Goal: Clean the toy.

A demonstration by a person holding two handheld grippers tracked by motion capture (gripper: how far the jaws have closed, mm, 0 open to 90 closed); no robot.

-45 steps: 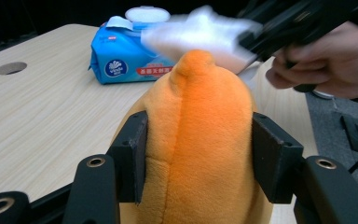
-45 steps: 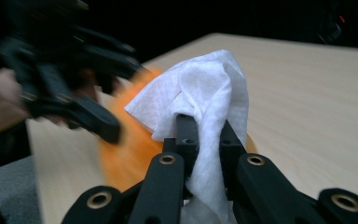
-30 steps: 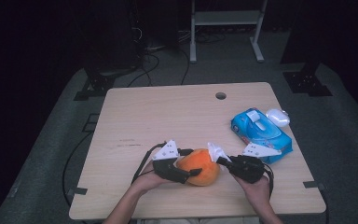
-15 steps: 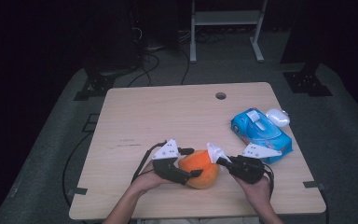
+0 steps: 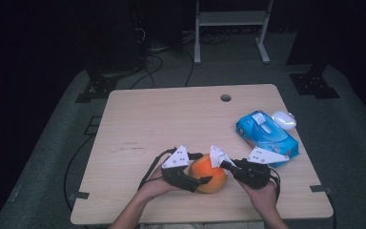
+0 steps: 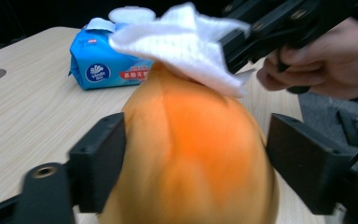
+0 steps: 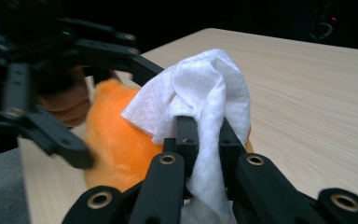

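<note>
The orange fruit [image 5: 208, 174] sits on the surface [image 5: 171, 124] near its front edge, between the two hands. The left hand-held gripper [image 5: 201, 168] has just been opening its jaws; they straddle the fruit, one on each side, and in the left gripper view a gap shows at the right jaw while the other lies close against the skin. The right hand-held gripper [image 5: 222, 164] is clamped on a white wipe [image 5: 217, 155], which rests on top of the fruit. A blue wipe pack [image 5: 266, 136] lies well apart to the right, a white lid [image 5: 284, 119] just beside it.
</note>
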